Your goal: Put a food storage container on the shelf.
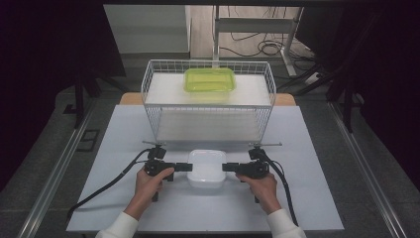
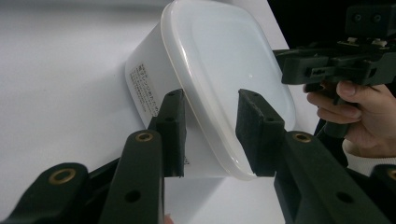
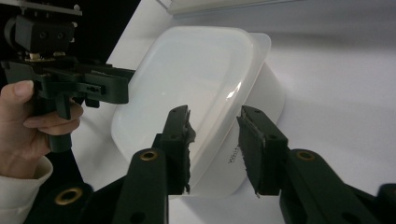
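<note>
Two grippers meet a white lidded container from opposite sides

Beyond both grippers stands a wire rack [image 1: 157,106] with a green container [image 1: 209,79] on its top shelf; on the table [image 1: 114,148] the white container [image 1: 206,167] sits between them. The left gripper [image 2: 209,121] straddles its near lid rim, jaws part-way in, a gap showing at the pads. The right gripper [image 3: 214,135] does likewise on the far side.

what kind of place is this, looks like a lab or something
Probably a lab or recording workspace, not a home: a plain white table with a wire rack, cables on the floor behind it, and a person using a handheld left gripper and right gripper on a white lidded container.
</note>
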Motion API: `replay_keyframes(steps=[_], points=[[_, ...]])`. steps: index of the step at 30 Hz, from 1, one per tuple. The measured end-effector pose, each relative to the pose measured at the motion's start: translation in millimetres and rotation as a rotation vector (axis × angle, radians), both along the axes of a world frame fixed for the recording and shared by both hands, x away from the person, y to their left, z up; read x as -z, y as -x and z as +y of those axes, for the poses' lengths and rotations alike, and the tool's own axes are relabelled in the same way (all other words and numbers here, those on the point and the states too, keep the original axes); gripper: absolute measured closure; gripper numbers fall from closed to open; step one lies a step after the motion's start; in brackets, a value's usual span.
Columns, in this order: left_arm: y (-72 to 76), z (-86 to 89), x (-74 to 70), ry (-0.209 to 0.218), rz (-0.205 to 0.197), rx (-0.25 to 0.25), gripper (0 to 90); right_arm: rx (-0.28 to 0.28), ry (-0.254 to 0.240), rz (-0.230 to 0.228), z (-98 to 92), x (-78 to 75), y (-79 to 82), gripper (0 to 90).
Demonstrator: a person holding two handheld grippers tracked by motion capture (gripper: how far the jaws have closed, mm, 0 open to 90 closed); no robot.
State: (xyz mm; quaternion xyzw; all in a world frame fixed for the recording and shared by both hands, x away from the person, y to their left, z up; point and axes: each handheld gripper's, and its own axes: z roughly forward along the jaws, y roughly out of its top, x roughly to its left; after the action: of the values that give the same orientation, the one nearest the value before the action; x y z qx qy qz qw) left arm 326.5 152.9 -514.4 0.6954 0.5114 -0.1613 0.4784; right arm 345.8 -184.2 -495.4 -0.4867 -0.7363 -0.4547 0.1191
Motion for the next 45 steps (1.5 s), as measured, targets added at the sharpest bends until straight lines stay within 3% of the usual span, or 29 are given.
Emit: replay_keyframes(steps=[5,6,14,31,45], points=[[0.6,3.1,2.2,0.025,0.007,-0.007,66.4,0.008,-0.029,0.013,-3.8,-0.5,2.0,72.8],[1.0,4.6,3.6,0.046,0.020,-0.013,67.0,0.012,-0.034,0.016,-4.2,-0.8,2.6,73.7],[1.7,6.0,3.3,0.056,0.021,-0.008,68.7,-0.005,-0.049,0.014,-8.1,-3.7,5.2,82.1],[1.0,6.1,4.7,0.069,0.023,-0.015,69.0,-0.011,-0.063,0.025,-10.3,-1.4,4.0,81.9],[0.4,6.4,6.2,0.077,0.022,-0.016,68.8,-0.008,-0.081,0.061,-10.4,3.1,0.4,74.3]])
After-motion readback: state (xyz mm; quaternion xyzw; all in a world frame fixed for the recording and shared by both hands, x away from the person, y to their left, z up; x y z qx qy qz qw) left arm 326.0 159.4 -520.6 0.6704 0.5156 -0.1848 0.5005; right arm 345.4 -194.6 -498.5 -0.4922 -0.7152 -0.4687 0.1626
